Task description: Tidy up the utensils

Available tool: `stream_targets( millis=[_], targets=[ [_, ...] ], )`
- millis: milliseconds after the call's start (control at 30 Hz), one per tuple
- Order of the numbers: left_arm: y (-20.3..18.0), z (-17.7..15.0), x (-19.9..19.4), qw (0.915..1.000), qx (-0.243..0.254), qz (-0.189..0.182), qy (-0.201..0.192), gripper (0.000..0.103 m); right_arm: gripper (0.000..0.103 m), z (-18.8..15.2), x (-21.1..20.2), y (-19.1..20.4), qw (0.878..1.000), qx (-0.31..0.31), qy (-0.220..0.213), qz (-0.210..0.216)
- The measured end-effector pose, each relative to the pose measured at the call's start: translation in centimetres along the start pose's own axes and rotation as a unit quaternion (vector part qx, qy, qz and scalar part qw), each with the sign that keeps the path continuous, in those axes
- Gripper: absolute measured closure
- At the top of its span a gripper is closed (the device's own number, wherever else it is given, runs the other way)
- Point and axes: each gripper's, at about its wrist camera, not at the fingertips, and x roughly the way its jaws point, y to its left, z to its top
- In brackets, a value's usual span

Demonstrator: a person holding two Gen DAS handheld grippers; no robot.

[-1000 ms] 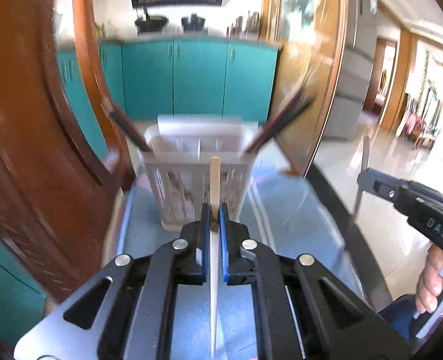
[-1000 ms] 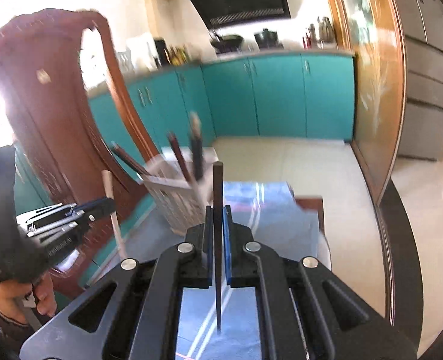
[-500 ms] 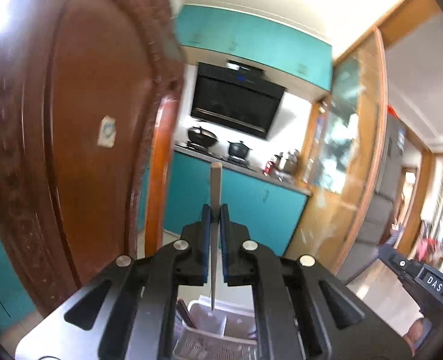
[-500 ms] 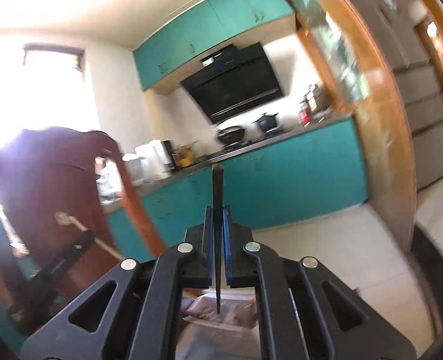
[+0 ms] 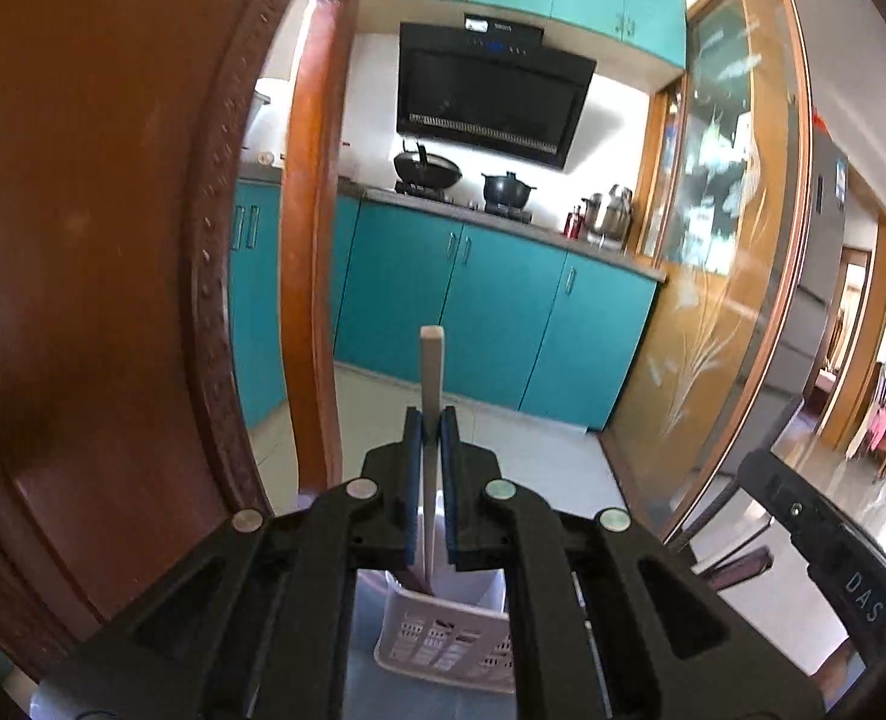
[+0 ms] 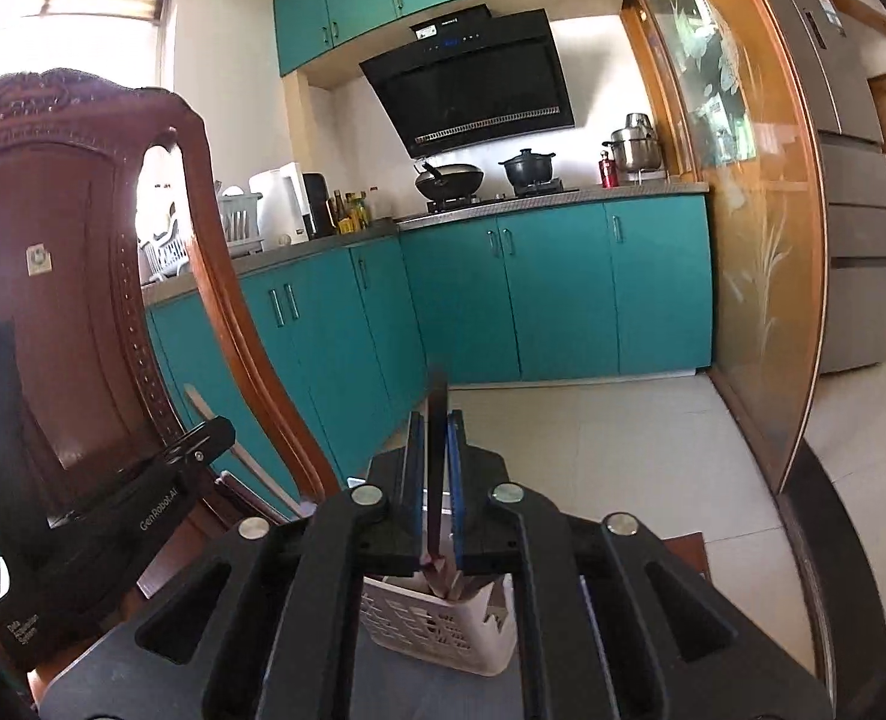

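Left gripper is clamped on a pale chopstick, right gripper on a dark chopstick. Both sticks stand approx. upright, lower tips over the white basket at bottom centre of each view. Neither gripper looks nearer; each needs a straight drop along its stick's long axis.

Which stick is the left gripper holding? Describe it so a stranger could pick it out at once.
Start at the white slotted basket on the table. Straight above it, the left gripper is shut on a pale chopstick. Unlike the dark chopstick in the right gripper, it is light and square-ended.
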Motion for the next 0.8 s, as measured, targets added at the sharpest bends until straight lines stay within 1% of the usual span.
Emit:
stream_targets(
  millis=[33, 67, 133, 167, 200, 233, 267, 300, 333, 367, 400, 433, 467, 500, 533, 567, 600, 667, 733, 800],
  targets=[
    [-0.2, -0.2, 0.0, 1.0, 0.001, 0.0, 0.003, 0.096, 0.085, 0.1, -0.4, 0.1, 1.0, -0.004, -0.004, 0.001],
    [-0.4, -0.3, 0.0, 1.0, 0.001, -0.002, 0.003, 0.095, 0.077, 0.1, -0.7, 0.1, 1.0, -0.006, -0.007, 0.002],
    [-0.8, -0.4, -0.3, 1.0, 0.009, -0.004, 0.001, 0.086, 0.068, 0.4, -1.8, 0.1, 1.0, -0.01, -0.019, 0.002],
    [-0.9, -0.4, -0.5, 0.9999, 0.012, -0.003, -0.002, 0.076, 0.064, 0.4, -2.7, 0.0, 1.0, -0.013, -0.027, 0.002],
    [-1.0, -0.4, -1.1, 0.9998, 0.016, 0.0, -0.008, 0.071, 0.062, 0.4, -3.6, -0.1, 0.999, -0.015, -0.034, 0.003],
    [-0.9, -0.6, -1.8, 0.9997, 0.019, 0.0, -0.012, 0.069, 0.057, 0.4, -4.3, -0.3, 0.999, -0.017, -0.038, 0.002],
    [-0.9, -0.6, -2.4, 0.9997, 0.022, -0.003, -0.014, 0.064, 0.05, 0.2, -5.3, -0.4, 0.999, -0.021, -0.041, 0.0],
    [-0.9, -0.8, -3.1, 0.9996, 0.023, -0.006, -0.014, 0.058, 0.046, -0.2, -6.3, -0.6, 0.999, -0.025, -0.041, -0.004],
    [-0.8, -1.1, -4.0, 0.9995, 0.026, -0.009, -0.014, 0.054, 0.04, -0.6, -7.2, -0.8, 0.999, -0.026, -0.04, -0.01],
    [-0.8, -1.3, -4.5, 0.9994, 0.031, -0.009, -0.014, 0.044, 0.036, -1.3, -8.6, -1.2, 0.999, -0.022, -0.039, -0.016],
    [-0.8, -1.8, -5.7, 0.9991, 0.04, -0.008, -0.014, 0.038, 0.033, -2.1, -10.0, -1.5, 0.999, -0.017, -0.039, -0.021],
    [-0.8, -2.2, -6.8, 0.9987, 0.049, -0.004, -0.012, 0.037, 0.027, -2.7, -10.9, -1.8, 0.999, -0.015, -0.039, -0.025],
    [-0.7, -2.6, -7.8, 0.9986, 0.052, 0.0, -0.01, 0.033, 0.022, -3.7, -12.3, -2.0, 0.999, -0.012, -0.038, -0.035],
    [-0.6, -3.2, -9.3, 0.9986, 0.053, 0.002, -0.005, 0.026, 0.021, -4.3, -13.2, -2.1, 0.998, -0.01, -0.036, -0.044],
    [-0.4, -3.7, -10.7, 0.9987, 0.052, -0.004, -0.001, 0.023, 0.018, -5.1, -14.4, -2.1, 0.998, -0.007, -0.031, -0.055],
    [-0.4, -4.2, -12.0, 0.9986, 0.051, -0.011, 0.001, 0.017, 0.013, -5.7, -15.2, -2.1, 0.998, -0.005, -0.024, -0.062],
    [-0.5, -4.8, -13.7, 0.9984, 0.054, -0.018, 0.003, 0.013, 0.011, -6.0, -15.8, -2.0, 0.998, -0.002, -0.019, -0.064],
    [-0.6, -6.2, -16.7, 0.9977, 0.066, -0.014, -0.001, 0.009, 0.007, -6.8, -17.8, -1.5, 0.998, -0.002, -0.016, -0.066],
    [-0.9, -7.1, -18.9, 0.9972, 0.075, -0.009, -0.006, 0.004, 0.003, -7.3, -19.2, -0.7, 0.997, -0.017, -0.018, -0.068],
    [-1.1, -7.8, -21.0, 0.9971, 0.076, -0.006, -0.01, 0.004, 0.003, -7.6, -20.7, 0.4, 0.996, -0.042, -0.022, -0.074]
  ],
)
